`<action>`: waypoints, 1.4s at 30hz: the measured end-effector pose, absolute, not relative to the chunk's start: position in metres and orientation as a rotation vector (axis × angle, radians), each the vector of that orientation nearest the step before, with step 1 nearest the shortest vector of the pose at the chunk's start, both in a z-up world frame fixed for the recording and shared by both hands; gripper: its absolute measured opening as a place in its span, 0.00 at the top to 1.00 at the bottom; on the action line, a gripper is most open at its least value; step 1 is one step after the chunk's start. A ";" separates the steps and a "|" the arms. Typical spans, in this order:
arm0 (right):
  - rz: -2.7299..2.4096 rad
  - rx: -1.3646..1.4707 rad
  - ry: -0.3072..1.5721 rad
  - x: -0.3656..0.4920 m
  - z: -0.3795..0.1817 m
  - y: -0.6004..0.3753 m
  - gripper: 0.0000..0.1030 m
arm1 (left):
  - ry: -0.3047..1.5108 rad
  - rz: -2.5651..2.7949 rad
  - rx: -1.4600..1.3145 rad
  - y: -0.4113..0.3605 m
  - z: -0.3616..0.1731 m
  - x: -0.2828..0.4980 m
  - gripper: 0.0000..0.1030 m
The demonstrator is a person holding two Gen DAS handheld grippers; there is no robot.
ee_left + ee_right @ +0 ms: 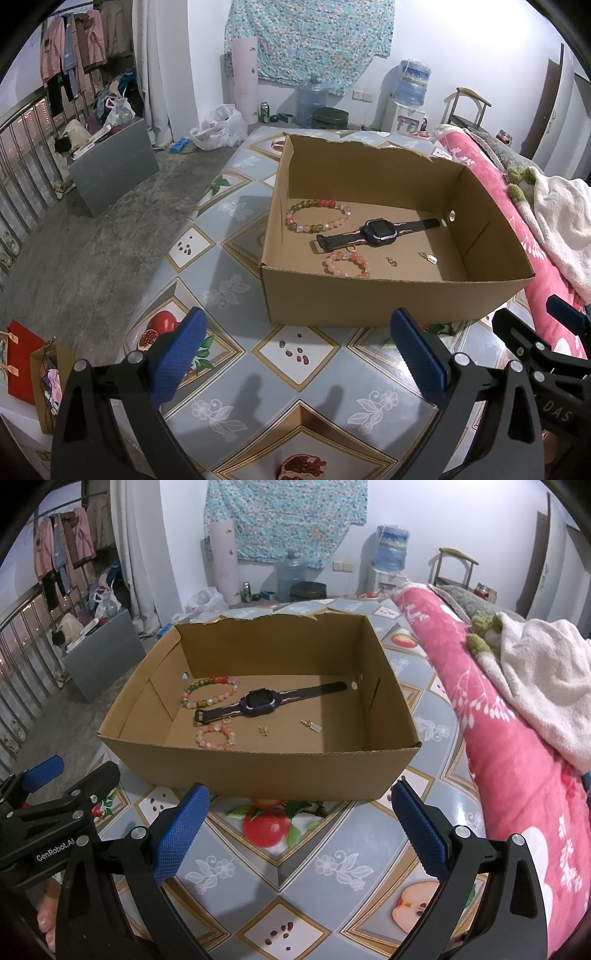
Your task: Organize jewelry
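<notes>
All the jewelry looks put away in the cardboard box (258, 771) on the tabletop (295, 867): a big bead bracelet (210, 692), a dark watch (258, 701), a pink bracelet (216, 734), two tiny gold bits; nothing seems left outside; the left claw (295, 360) and right claw (299, 834) hang wide open, holding nothing.

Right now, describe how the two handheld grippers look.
Both match: the left gripper and the right gripper have black angular frames with silver rivets and blue, dimple-textured pads on the jaws. White lettering reads "GenRobot.AI" on the left and "DAS" on the right.
</notes>
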State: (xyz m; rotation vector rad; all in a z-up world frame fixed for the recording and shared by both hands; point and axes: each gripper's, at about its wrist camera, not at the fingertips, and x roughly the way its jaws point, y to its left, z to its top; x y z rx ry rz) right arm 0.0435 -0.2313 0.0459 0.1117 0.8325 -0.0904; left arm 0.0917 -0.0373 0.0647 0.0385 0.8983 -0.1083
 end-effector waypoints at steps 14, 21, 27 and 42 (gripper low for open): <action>-0.093 0.115 0.832 0.040 0.047 -0.229 0.08 | 0.897 -0.110 0.039 -0.036 0.065 0.092 0.05; -0.089 0.116 0.829 0.039 0.048 -0.229 0.08 | 0.895 -0.108 0.038 -0.035 0.065 0.092 0.05; -0.090 0.119 0.830 0.038 0.048 -0.229 0.08 | 0.894 -0.109 0.037 -0.035 0.065 0.092 0.05; -0.090 0.120 0.830 0.038 0.048 -0.229 0.08 | 0.894 -0.109 0.036 -0.034 0.064 0.092 0.05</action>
